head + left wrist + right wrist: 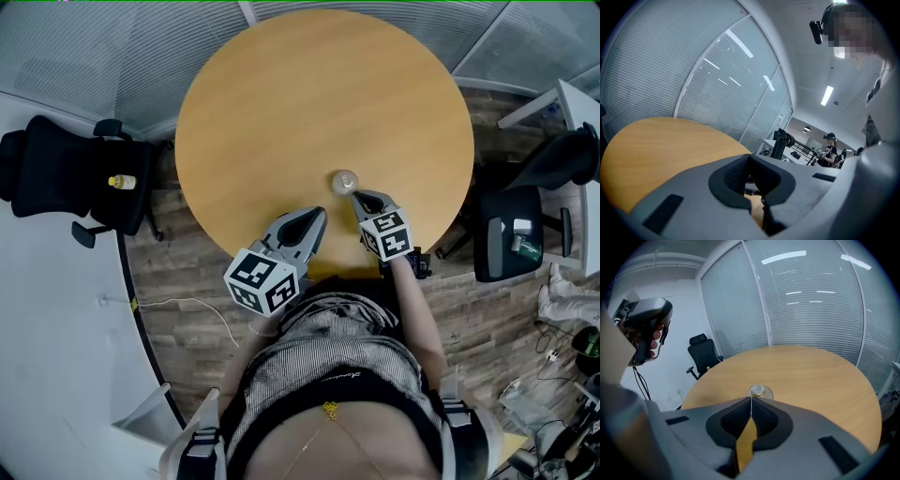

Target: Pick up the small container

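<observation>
Task's thing: the small container, clear and round, stands upright on the table, a little in from the near edge and with nothing else around it.

Right claw: the right claw is clenched, tips pressed together with nothing between them. It tilts down at the container, which sits just beyond the tips; I can't tell whether they touch it.

Left claw: the left claw also looks clenched and empty, low over the near edge of the table and well to the side of the container.

Step in hand: probably the approach, since the grasp is not yet made.

Main risk: pushing forward with the jaws together would shove or tip the container rather than take it (it looks light, and the table top looks smooth).

Second risk: spreading the jaws this close could let one tip clip the rim and send the container sliding away.

Third risk: a round, clear wall gives the pads little to bite on, so an off-centre squeeze may squirt it out.

Surroundings: an office chair with a yellow bottle on its seat stands off to the left, no part of the job.
</observation>
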### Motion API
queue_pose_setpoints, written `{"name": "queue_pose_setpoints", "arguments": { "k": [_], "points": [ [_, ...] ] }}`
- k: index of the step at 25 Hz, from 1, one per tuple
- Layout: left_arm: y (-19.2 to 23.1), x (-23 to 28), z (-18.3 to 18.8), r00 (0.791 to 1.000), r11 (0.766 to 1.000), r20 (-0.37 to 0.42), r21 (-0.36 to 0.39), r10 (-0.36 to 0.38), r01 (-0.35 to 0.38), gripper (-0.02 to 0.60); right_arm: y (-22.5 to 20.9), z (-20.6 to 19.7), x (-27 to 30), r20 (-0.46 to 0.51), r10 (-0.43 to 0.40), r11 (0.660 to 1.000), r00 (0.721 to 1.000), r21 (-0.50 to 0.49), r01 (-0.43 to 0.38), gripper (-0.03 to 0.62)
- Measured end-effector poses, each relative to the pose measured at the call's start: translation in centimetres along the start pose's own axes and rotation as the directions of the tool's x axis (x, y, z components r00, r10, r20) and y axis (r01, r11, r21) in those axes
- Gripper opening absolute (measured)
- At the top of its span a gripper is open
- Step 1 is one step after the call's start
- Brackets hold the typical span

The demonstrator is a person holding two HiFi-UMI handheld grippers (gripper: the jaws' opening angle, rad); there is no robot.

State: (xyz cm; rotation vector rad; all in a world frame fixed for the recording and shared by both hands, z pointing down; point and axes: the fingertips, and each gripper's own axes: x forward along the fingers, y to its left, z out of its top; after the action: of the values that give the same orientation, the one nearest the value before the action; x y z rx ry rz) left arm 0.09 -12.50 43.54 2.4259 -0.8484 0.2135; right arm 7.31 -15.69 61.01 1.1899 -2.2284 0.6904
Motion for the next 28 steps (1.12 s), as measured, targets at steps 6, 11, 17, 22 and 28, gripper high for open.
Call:
{"name": "queue_pose_setpoints", "arguments": {
  "k": [6,11,17,22,28],
  "points": [
    [0.0,0.0,-0.3,1.000,1.000,-0.006,0.001,0.012,-0.012,0.004,-0.4,-0.5,0.1,-0.014,-0.017,1.000,1.000,0.000,0.017,0.021],
    [0.2,-0.5,-1.2,0.999,1.000,-0.033,0.000,0.025,-0.025,0.003,-0.1,-0.8,0.4,-0.017,-0.018,1.000,1.000,0.005,0.018,0.021],
    [0.5,-0.5,-2.3,0.998,0.999,-0.062,-0.027,0.027,-0.028,0.003,-0.2,-1.7,1.0,-0.030,-0.028,0.999,0.999,0.022,0.028,0.021],
    [0.8,-0.4,-3.0,0.996,0.999,-0.081,-0.038,0.032,-0.035,0.003,-0.9,-1.9,1.2,-0.015,-0.055,0.998,0.998,0.036,0.055,0.024],
    [1.2,0.0,-3.2,0.995,0.998,-0.095,-0.048,0.035,-0.040,0.003,-1.7,-2.4,2.0,-0.035,-0.050,0.997,0.998,0.057,0.052,0.173]
  ]
}}
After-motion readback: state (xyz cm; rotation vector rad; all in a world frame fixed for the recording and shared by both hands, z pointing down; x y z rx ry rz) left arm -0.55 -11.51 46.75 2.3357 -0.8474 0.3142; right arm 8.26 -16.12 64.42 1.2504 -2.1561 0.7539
